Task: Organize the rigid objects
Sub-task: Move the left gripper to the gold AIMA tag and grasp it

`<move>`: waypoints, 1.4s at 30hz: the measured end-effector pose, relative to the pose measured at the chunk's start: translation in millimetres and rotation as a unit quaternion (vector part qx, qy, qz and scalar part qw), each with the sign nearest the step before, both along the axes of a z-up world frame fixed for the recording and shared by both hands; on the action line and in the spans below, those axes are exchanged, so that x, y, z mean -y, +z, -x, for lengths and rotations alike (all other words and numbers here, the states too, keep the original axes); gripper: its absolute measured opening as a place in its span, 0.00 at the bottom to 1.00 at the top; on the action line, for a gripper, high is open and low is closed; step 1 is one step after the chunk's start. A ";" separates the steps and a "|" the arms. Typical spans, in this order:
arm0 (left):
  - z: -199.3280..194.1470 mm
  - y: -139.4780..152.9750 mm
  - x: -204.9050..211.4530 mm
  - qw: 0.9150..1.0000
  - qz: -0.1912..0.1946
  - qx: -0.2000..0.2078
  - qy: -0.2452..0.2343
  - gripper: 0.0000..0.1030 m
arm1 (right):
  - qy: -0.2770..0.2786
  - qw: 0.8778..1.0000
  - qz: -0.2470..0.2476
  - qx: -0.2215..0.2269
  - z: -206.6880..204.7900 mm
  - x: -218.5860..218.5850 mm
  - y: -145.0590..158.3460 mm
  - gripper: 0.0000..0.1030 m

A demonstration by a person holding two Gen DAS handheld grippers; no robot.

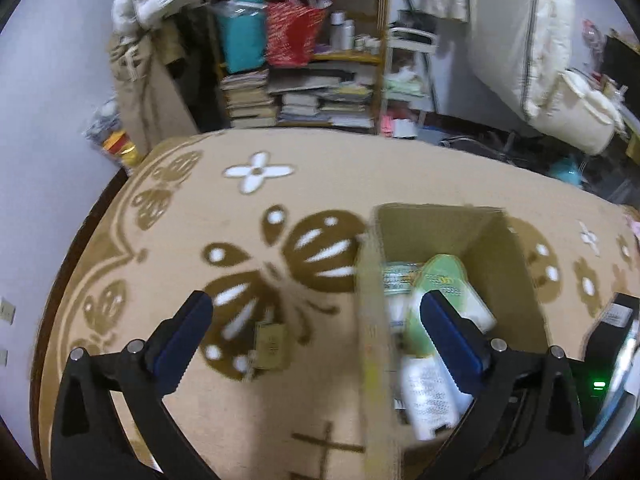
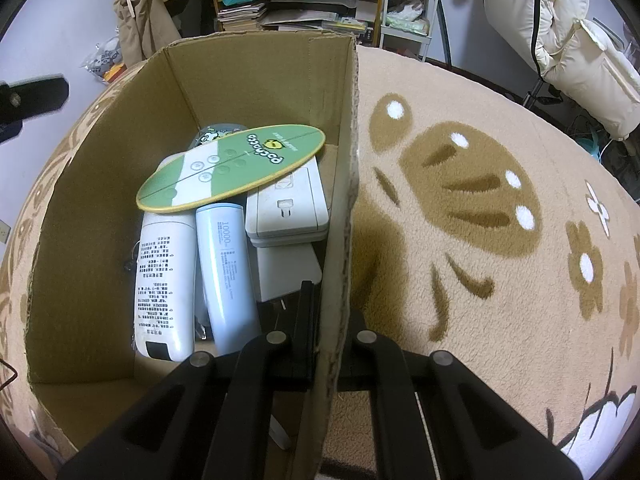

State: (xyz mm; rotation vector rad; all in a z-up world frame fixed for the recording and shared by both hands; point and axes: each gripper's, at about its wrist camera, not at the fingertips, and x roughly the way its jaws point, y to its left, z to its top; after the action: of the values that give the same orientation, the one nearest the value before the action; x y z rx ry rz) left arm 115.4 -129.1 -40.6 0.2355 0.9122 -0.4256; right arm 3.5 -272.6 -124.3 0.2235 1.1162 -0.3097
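One container: an open cardboard box point(image 2: 100, 208) stands on the blanket, right of the butterfly motif in the left wrist view.
Box contents: a green oval fan point(image 2: 232, 168) lies on top, tilted; under it a white bottle point(image 2: 164, 280) with printed text, a pale blue power bank point(image 2: 230, 276) beside it, and a white flat case point(image 2: 288, 208) at the right wall.
Left gripper point(image 1: 316, 316): released, jaws spread wide and holding nothing; its right finger hangs over the box, its left over the blanket.
Right gripper point(image 2: 320, 344): clenched on the box's near right wall, one finger inside, one outside.
Loose item: a small tan object point(image 1: 272, 346) lies on the blanket between the left gripper's fingers; too blurred to name.
Hard to see: things beneath the fan and bottle are mostly hidden; the left wrist view is smeared.
Surface: blanket point(image 2: 500, 160), fleecy tan with brown butterflies and white flowers.
Far side: a wooden shelf point(image 1: 304, 56) crammed with books and bags.
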 end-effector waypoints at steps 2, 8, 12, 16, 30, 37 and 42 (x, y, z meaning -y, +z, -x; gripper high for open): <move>-10.7 -8.5 -10.3 1.000 -0.005 -0.007 0.017 1.00 | 0.000 1.000 0.000 0.000 -0.2 -0.1 0.0 0.07; -38.4 -39.7 -39.0 0.998 -0.019 -0.028 0.054 0.99 | 0.000 1.000 0.000 0.000 -0.2 -0.2 -0.1 0.07; -51.8 -65.7 -47.7 0.996 -0.036 -0.049 0.063 0.99 | 0.000 1.000 0.001 0.000 -0.2 0.1 -0.1 0.07; -61.2 -89.9 -51.0 0.994 -0.055 -0.067 0.072 0.99 | 0.000 1.000 0.000 0.000 -0.1 0.0 -0.1 0.07; -73.4 -136.7 -44.8 0.989 -0.067 -0.113 0.061 0.86 | 0.000 1.000 0.000 0.000 -0.1 0.2 -0.5 0.07; -66.3 -134.4 -38.3 0.991 -0.075 -0.104 0.043 0.45 | 0.001 1.000 0.001 -0.001 0.0 0.0 -0.4 0.07; -67.2 -127.4 -50.3 0.986 -0.035 -0.147 0.071 0.10 | 0.001 1.000 0.001 -0.001 -0.1 0.2 -0.4 0.07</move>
State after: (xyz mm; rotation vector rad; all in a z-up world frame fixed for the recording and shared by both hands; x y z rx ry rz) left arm 182.6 -78.8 -168.0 0.1724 1.2275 -0.3011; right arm 3.6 -272.9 -124.6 0.2197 1.1174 -0.3100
